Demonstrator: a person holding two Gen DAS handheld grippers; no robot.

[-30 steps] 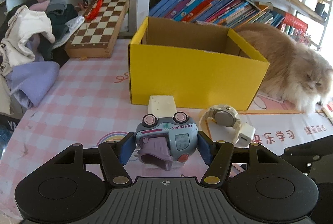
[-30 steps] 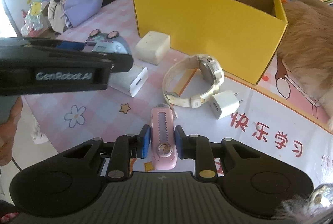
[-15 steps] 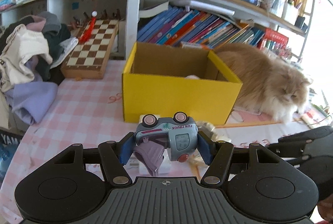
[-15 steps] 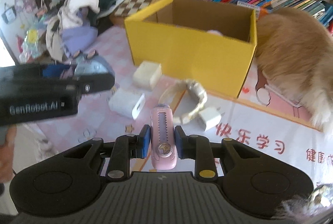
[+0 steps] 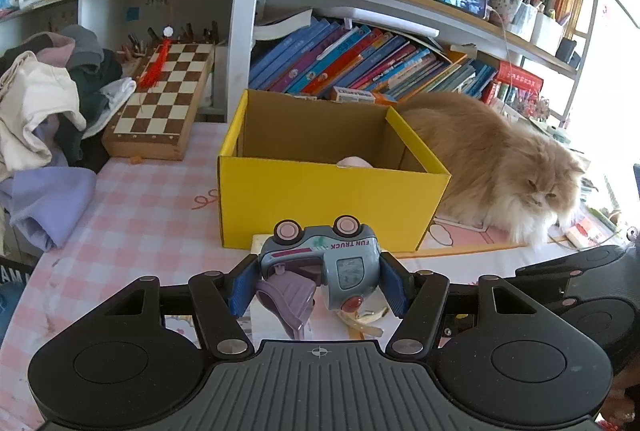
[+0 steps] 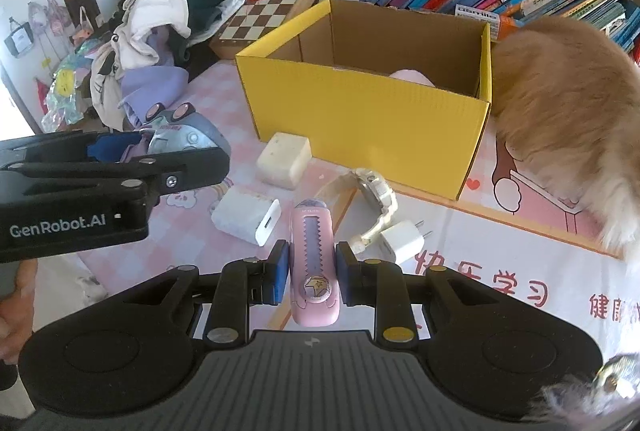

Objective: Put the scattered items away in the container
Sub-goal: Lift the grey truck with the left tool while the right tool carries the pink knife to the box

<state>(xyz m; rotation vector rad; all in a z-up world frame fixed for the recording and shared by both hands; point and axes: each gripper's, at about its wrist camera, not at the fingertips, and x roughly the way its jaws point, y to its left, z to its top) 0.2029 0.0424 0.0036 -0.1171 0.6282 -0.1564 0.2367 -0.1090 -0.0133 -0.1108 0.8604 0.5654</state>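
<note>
My left gripper [image 5: 318, 281] is shut on a blue toy truck [image 5: 324, 261], held upside down above the table in front of the yellow cardboard box [image 5: 320, 207]. My right gripper [image 6: 312, 273] is shut on a pink utility knife [image 6: 314, 263], held above the table short of the box [image 6: 360, 119]. A pink item [image 6: 412, 77] lies inside the box. On the table in front of the box lie a cream block [image 6: 284, 161], a white charger [image 6: 246, 217], a cream watch [image 6: 370, 201] and a small white plug [image 6: 402, 241].
A fluffy orange cat [image 5: 492, 163] sits right of the box, touching it. A chessboard [image 5: 164, 101] and a pile of clothes [image 5: 44, 111] lie at the back left. Bookshelves [image 5: 360, 63] stand behind the box. The left gripper's body [image 6: 100, 191] shows left in the right wrist view.
Both grippers have risen from the table with their items and now look down into the box from higher up. The items on the table have not moved.
</note>
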